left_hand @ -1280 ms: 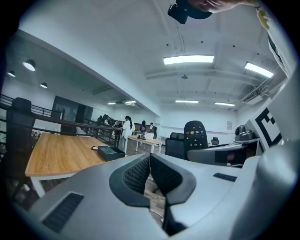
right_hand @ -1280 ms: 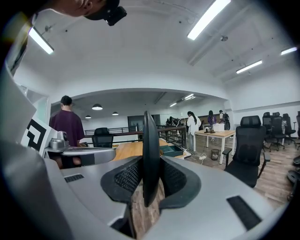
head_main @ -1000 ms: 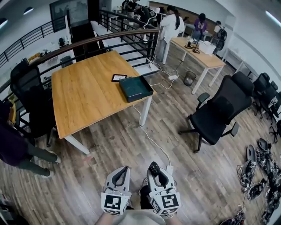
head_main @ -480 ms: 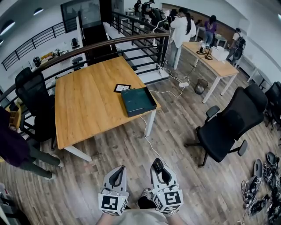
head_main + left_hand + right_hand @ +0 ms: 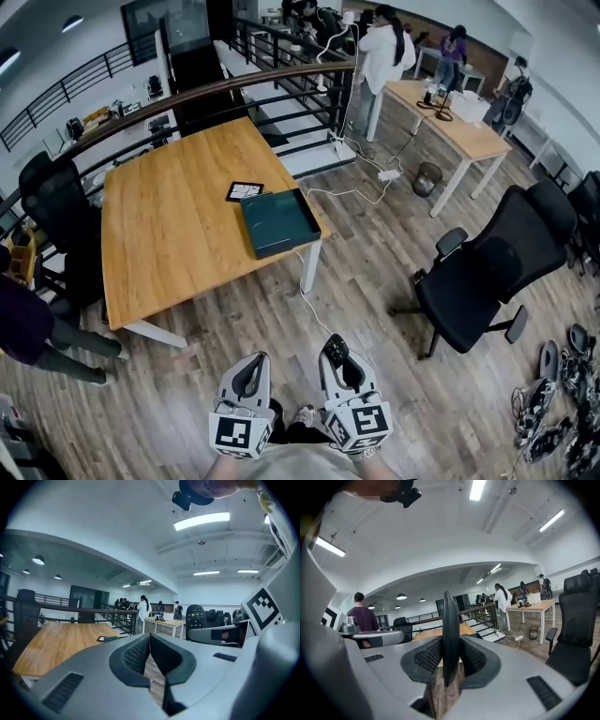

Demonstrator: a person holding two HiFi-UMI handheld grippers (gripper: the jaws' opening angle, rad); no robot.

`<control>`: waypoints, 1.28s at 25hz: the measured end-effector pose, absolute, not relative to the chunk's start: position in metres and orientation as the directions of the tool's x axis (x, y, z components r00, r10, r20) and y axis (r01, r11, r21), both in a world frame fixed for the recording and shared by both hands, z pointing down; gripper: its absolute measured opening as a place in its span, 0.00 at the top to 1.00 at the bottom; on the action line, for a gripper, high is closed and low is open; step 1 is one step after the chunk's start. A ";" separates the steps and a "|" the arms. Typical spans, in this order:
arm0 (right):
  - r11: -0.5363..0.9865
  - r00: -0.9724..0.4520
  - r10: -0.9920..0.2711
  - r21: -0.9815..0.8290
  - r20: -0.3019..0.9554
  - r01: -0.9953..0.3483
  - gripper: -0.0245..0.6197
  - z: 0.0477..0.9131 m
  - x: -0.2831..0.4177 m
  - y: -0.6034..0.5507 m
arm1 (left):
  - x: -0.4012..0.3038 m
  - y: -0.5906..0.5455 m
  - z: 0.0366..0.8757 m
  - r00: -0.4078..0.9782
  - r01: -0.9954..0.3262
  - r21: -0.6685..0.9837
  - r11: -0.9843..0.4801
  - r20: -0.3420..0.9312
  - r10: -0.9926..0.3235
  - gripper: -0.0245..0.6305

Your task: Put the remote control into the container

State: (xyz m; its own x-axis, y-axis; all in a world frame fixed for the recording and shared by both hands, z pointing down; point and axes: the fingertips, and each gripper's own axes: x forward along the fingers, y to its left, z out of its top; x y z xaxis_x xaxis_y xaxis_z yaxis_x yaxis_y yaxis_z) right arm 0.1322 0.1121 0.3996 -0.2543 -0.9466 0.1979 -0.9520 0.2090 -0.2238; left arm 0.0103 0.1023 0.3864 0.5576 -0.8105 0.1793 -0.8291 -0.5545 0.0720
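My right gripper (image 5: pixel 339 364) is shut on a black remote control (image 5: pixel 332 352), held edge-on between its jaws in the right gripper view (image 5: pixel 449 639). The remote also shows from the left gripper view as a remote control (image 5: pixel 195 617) with its buttons facing me. My left gripper (image 5: pixel 247 375) is shut with nothing in it; its pads (image 5: pixel 139 654) meet in the left gripper view. The container, a dark green open tray (image 5: pixel 277 222), lies on the near right corner of the wooden table (image 5: pixel 169 216), well ahead of both grippers, which hang low over the wooden floor.
A small black card (image 5: pixel 246 191) lies beside the tray. A white cable (image 5: pixel 326 314) runs across the floor from the table toward me. A black office chair (image 5: pixel 483 277) stands at the right, another chair (image 5: pixel 52 202) left of the table. People stand by a far desk (image 5: pixel 450 127).
The view has shifted: the table and tray now sit a little further left in the head view. Both grippers stay low in front of me, the remote still held.
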 end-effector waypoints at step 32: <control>0.126 -0.161 -0.910 -0.114 0.382 -0.985 0.78 0.435 0.091 -0.219 | -0.003 -0.260 0.400 0.682 -0.725 0.195 -0.660 0.068 -0.729 0.94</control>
